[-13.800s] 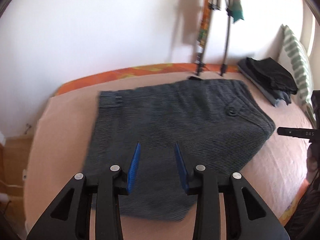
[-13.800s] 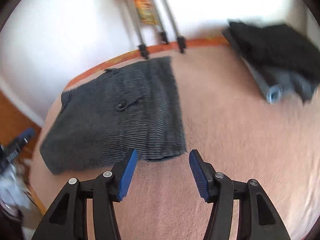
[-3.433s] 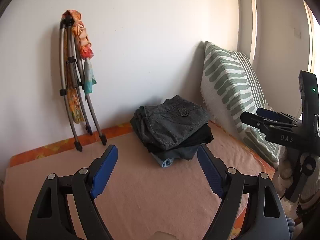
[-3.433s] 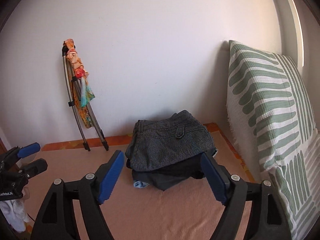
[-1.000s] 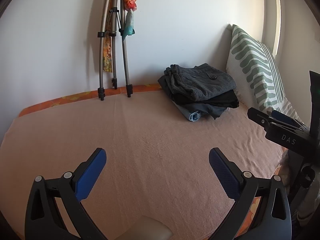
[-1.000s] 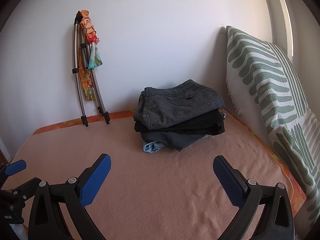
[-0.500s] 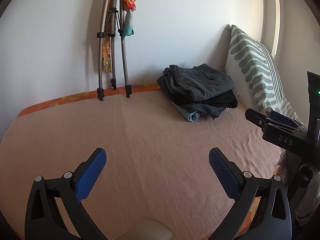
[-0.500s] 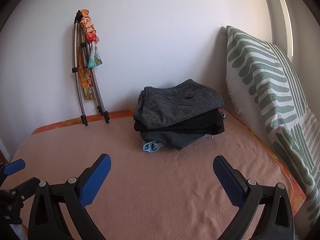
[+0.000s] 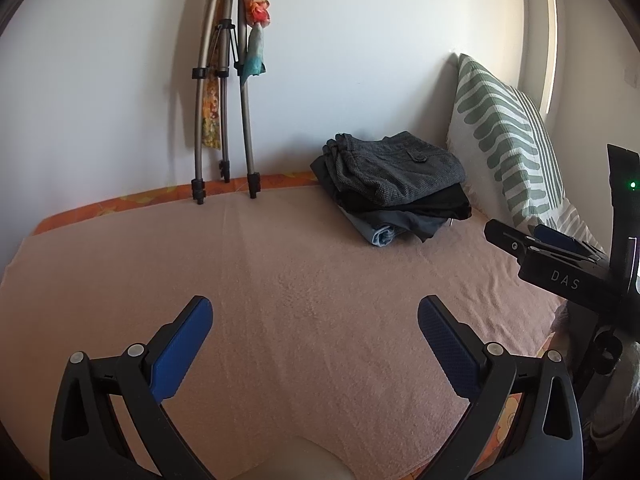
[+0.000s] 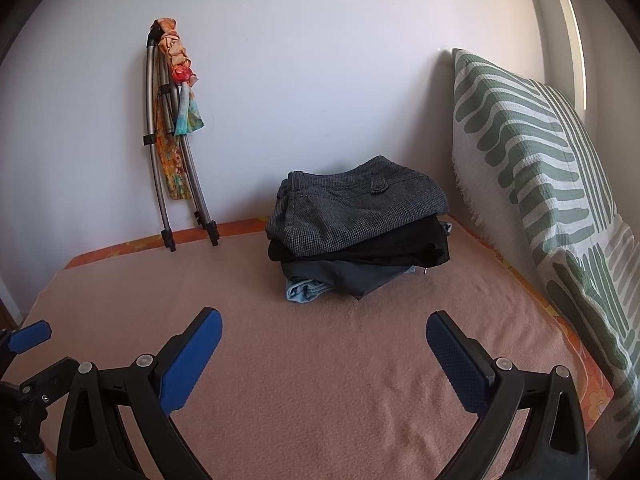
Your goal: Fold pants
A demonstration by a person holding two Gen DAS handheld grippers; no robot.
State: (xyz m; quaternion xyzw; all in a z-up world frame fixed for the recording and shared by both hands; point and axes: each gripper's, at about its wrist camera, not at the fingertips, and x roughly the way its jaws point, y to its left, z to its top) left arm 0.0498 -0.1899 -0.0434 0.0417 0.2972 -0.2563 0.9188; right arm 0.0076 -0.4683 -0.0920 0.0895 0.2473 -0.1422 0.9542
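Both tools sit low in the frame with nothing between their blue pads: the left gripper [image 9: 314,318] has its jaws spread wide over the pink blanket [image 9: 280,280], and the right gripper [image 10: 323,330] is spread just as wide, empty too. At the right edge of the left wrist view the other tool shows side-on, well apart from the clothes.

Further up, right of centre, the grey pants [image 10: 356,208] lie folded on top of the stack of clothes [image 10: 360,264] — dark garments and a pale blue roll beneath. Their long axis runs roughly left to right in the frame, the waistband bunched at the left end, a buttoned pocket flap facing up. By the look of it the fold is finished.

The cloth seems a soft, fairly thick weave: light, limp, not slippery, apt to sag if lifted by one corner — better taken at the folded edge, both ends at once.

Behind, a striped pillow [image 10: 540,160] leans at the right, and a folded tripod [image 10: 168,152] stands at the upper left against the wall
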